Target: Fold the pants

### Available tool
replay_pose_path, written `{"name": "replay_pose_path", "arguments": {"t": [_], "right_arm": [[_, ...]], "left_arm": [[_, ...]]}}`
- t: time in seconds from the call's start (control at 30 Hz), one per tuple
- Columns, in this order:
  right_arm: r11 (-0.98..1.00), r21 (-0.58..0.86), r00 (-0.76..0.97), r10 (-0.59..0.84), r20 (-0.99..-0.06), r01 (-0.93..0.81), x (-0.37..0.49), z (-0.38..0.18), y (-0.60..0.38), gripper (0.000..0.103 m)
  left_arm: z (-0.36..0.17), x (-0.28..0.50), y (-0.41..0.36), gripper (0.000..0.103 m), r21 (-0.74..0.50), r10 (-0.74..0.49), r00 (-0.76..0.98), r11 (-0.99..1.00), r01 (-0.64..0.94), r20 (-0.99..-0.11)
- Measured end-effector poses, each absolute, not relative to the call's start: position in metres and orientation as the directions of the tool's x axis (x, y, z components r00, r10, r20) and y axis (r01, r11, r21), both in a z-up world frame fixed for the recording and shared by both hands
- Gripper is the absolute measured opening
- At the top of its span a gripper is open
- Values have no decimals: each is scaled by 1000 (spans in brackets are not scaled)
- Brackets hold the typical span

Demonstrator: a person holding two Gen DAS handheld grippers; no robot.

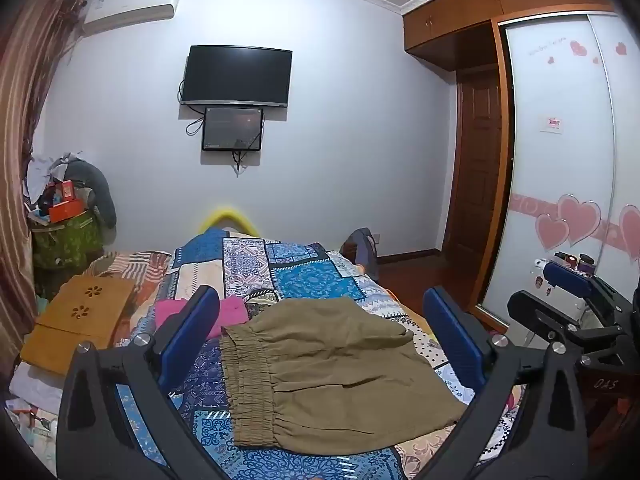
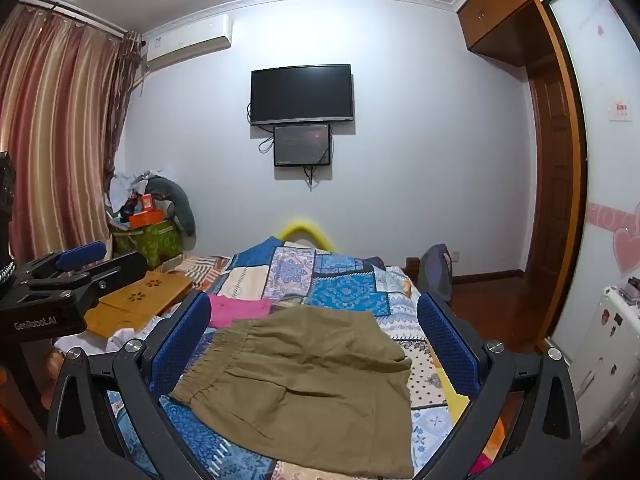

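Olive-brown pants [image 1: 328,368] lie flat on the patchwork bedspread [image 1: 304,276], elastic waistband to the left, folded to a short shape. They also show in the right wrist view [image 2: 312,376]. My left gripper [image 1: 324,316] is open and empty, held above the pants with its blue pads wide apart. My right gripper [image 2: 316,320] is open and empty too, above the pants. The right gripper shows at the right edge of the left wrist view [image 1: 568,300]; the left gripper shows at the left edge of the right wrist view [image 2: 76,264].
A pink garment [image 1: 228,312] lies just beyond the pants. A wooden lap tray [image 1: 80,320] rests on the bed's left side. A cluttered green bin [image 1: 68,236] stands by the curtain. A wardrobe [image 1: 568,152] and white appliance [image 2: 612,360] stand on the right.
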State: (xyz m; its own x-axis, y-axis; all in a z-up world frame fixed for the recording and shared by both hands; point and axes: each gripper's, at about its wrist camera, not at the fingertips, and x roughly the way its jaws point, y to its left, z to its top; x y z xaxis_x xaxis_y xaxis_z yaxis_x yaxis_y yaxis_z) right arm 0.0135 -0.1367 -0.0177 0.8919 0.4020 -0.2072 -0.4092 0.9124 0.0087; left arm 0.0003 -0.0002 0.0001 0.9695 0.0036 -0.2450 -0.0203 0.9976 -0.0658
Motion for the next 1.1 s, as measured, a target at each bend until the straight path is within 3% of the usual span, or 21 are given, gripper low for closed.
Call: {"name": "replay_pose_path", "arguments": {"t": [1.1], "right_arm": [[906,42,887,422,-185,-422,10,-10,-133,103]], "left_arm": [[-5,3,4,103,-56,41,968,997,-57,-249]]}}
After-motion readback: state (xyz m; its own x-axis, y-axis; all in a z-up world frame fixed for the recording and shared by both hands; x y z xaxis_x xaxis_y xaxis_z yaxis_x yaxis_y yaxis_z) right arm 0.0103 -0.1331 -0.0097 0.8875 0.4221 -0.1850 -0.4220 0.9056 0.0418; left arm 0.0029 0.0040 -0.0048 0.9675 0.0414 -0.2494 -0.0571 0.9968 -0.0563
